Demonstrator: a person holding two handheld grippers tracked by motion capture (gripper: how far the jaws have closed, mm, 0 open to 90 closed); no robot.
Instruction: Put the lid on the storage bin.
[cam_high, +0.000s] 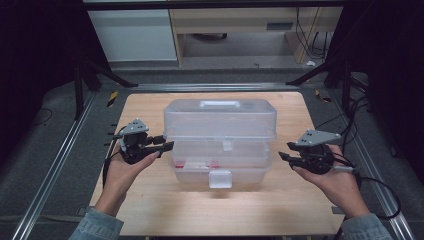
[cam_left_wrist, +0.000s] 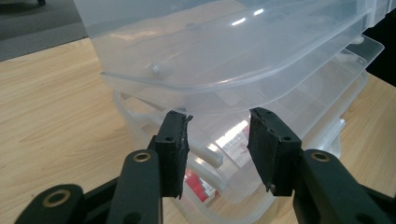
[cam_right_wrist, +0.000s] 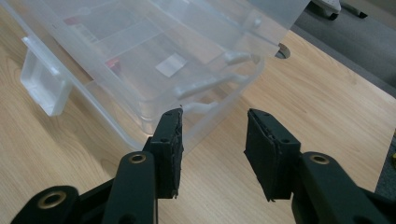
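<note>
A clear plastic tool box (cam_high: 220, 140) stands mid-table with its lid (cam_high: 220, 119) raised a little above the base and a white front latch (cam_high: 220, 178) hanging loose. Red items show inside its tray (cam_high: 178, 163). My left gripper (cam_high: 169, 145) is open at the box's left side; in the left gripper view its jaws (cam_left_wrist: 217, 149) straddle the corner of the box (cam_left_wrist: 224, 70) under the lid's rim. My right gripper (cam_high: 283, 157) is open just off the box's right end; in the right gripper view the box corner (cam_right_wrist: 154, 70) lies ahead of the empty jaws (cam_right_wrist: 212, 149).
The wooden table (cam_high: 150, 200) is bare around the box, with free room at the front and sides. Metal rails (cam_high: 55, 165) run along both table sides, black frame legs (cam_high: 80, 85) stand at the back corners, and cables (cam_high: 385, 185) trail at the right.
</note>
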